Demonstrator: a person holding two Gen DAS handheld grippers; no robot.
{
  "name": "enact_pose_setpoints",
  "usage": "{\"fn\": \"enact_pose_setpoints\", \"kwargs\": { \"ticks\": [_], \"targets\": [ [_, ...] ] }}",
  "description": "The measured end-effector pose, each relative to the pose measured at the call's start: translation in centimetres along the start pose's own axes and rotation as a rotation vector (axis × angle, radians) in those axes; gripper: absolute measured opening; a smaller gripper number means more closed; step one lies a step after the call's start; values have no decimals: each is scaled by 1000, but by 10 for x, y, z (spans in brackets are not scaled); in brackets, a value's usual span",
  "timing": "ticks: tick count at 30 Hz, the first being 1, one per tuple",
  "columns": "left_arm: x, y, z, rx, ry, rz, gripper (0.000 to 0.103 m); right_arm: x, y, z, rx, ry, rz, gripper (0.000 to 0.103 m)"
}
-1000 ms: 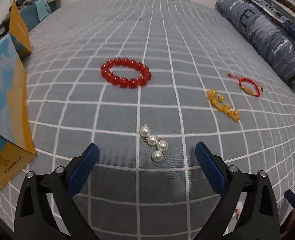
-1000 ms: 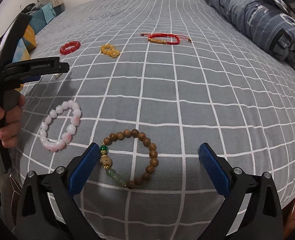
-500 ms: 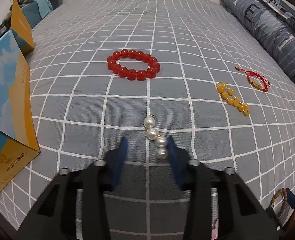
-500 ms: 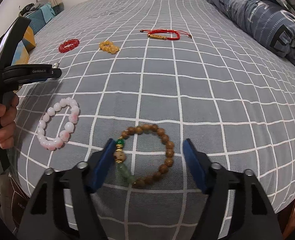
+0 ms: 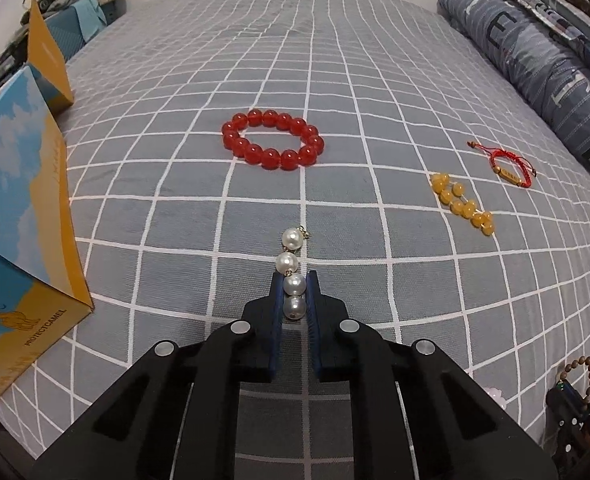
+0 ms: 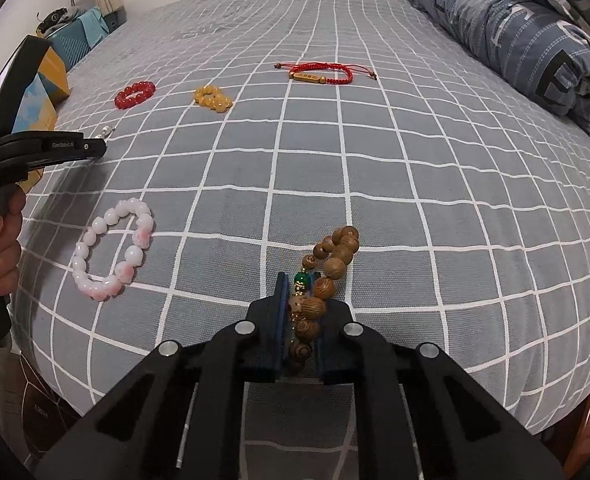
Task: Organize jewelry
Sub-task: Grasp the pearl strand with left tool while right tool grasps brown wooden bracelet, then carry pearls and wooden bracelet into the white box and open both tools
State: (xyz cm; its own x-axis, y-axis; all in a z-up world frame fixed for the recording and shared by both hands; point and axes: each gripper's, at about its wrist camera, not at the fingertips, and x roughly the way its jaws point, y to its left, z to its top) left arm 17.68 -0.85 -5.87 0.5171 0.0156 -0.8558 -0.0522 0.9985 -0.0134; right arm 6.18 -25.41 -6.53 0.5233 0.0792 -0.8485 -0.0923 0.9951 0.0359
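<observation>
My left gripper [image 5: 295, 292] is shut on the near two beads of a white pearl strand [image 5: 291, 262] lying on the grey checked bed. My right gripper [image 6: 301, 300] is shut on a brown wooden bead bracelet [image 6: 331, 264] with a green bead, squeezed narrow between the pads. A red bead bracelet [image 5: 273, 140] lies beyond the pearls. A yellow bead bracelet [image 5: 461, 204] and a red cord bracelet [image 5: 511, 168] lie to the right. A pink-white bead bracelet [image 6: 113, 248] lies left of the right gripper, near the left gripper [image 6: 91, 146] as seen from the side.
An open blue-and-yellow box [image 5: 19, 216] stands at the bed's left edge. A folded blue patterned duvet [image 6: 535, 36] lies along the right side. The bed's near edge [image 6: 495, 396] drops off just behind the right gripper.
Both grippers went from wide open to shut. The left closed on the pearl strand, the right closed on the wooden bracelet and squeezed its loop flat.
</observation>
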Motion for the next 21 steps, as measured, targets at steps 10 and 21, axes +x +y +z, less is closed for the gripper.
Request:
{"fn": "enact_pose_setpoints", "kwargs": {
  "ticks": [10, 21],
  "targets": [
    [-15, 7, 4, -12, -23, -10, 11, -7, 0, 6, 15, -15, 3, 10],
    [-40, 8, 7, -12, -53, -24, 11, -19, 3, 23, 22, -65, -20, 10]
  ]
}}
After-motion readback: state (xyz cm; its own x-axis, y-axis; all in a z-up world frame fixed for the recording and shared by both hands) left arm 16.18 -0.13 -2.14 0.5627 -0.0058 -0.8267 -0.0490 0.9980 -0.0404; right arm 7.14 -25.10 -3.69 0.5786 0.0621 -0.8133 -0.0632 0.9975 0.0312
